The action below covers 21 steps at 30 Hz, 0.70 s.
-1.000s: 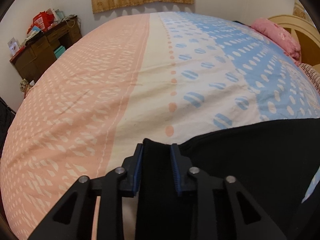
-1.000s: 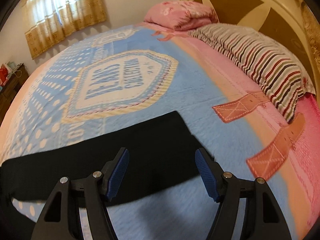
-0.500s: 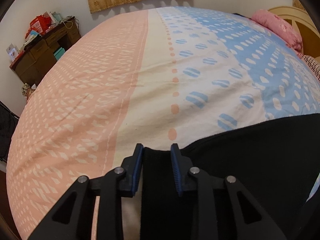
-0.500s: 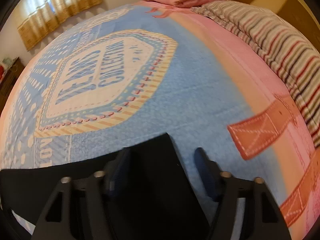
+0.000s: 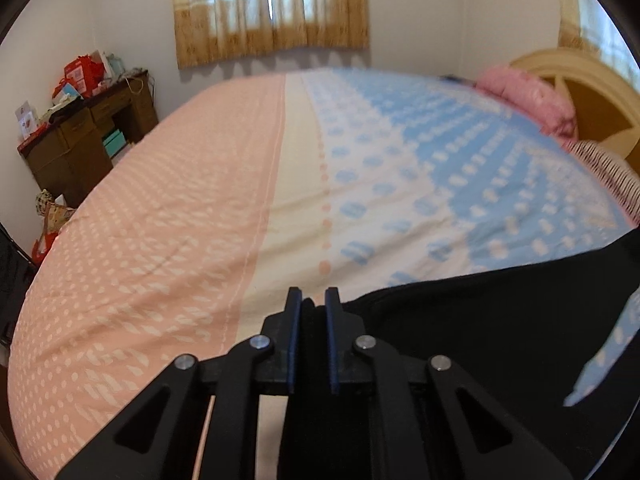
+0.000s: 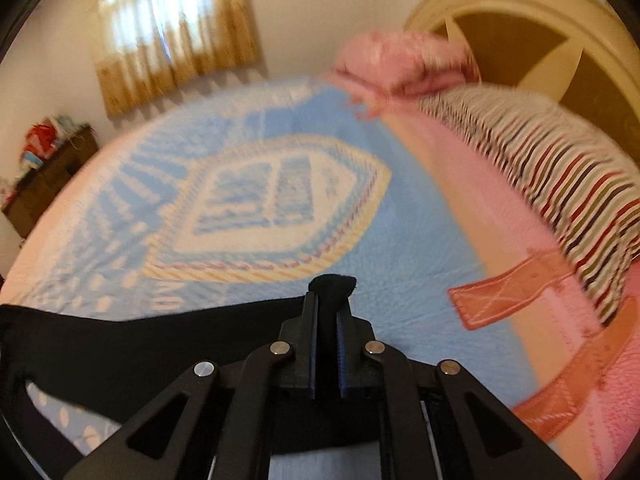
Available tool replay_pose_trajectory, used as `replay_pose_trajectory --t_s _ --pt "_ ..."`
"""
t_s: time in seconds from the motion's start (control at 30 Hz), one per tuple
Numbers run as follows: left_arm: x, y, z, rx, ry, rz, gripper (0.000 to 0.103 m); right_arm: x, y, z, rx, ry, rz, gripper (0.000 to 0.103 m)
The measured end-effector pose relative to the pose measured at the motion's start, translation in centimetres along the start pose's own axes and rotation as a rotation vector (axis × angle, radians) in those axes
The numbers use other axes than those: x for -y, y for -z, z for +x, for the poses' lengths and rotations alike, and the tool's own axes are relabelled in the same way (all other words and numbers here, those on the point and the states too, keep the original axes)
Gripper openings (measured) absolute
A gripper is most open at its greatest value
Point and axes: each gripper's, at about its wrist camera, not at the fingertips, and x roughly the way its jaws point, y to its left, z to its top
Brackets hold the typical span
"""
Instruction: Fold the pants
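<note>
Change since earlier: the right claw point(image 6: 327, 320), spread wide over the black pants point(image 6: 140, 344) a second ago, has now pressed together on a tuft of their edge; the left claw point(image 5: 309, 312) has kept its pinch throughout, and both views have tilted up to show more of the room, which suggests a lift.

Left claw: pressed together on a narrow fold of the pants point(image 5: 500, 332), which trail off to its right.

Pants: black, matte, soft and limp; they hang between the two claws over the near side of the bed point(image 5: 180, 240), with the quilt visible under a raised edge.

Right claw: pinching a small bunched nub of the same cloth, which pokes out past the blue ribbed pads point(image 6: 341, 344).

Bed, left to right: the quilt runs from a pink dotted band through cream to blue with a badge print point(image 6: 272, 208). At the head of the bed lie a striped pillow point(image 6: 560, 184) and a pink pillow point(image 6: 400, 60), against a rounded cream headboard point(image 6: 540, 8).

Beyond the bed: a dark wooden desk point(image 5: 84, 136) stands past its far left corner, under a curtained window point(image 5: 272, 8).

Step in hand, as I judge it: raise both corners level and keep the cloth taut between the claws, then carry them together across the bed so the fold lands with its edges matched. The right claw's shallow bite could slip if tugged hard.
</note>
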Motion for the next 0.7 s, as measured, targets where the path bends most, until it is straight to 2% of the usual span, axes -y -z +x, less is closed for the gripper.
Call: replay_pose_trajectory --t_s 0.13,0.33,0.5,0.7 --pt "-1.0 1.0 -3.3 0.073 0.084 -0.053 0.012 0.7 2.1 -5.1 0.122 -0.044 -0.001 0.007" --pt "-2.0 4.1 -6.8 0.119 0.184 -0.102 0.012 2.1 6.8 -10.9 0.237 -0.095 0.029 0.007" --pt "-2.8 7.1 -9.3 0.162 0.263 -0.141 0.012 2.7 10.8 -14.1 0.265 -0.120 0.043 0.007" --pt "-3.7 10.7 -10.1 0.141 0.277 -0.160 0.012 3.9 14.9 -16.1 0.231 -0.126 0.043 0.007"
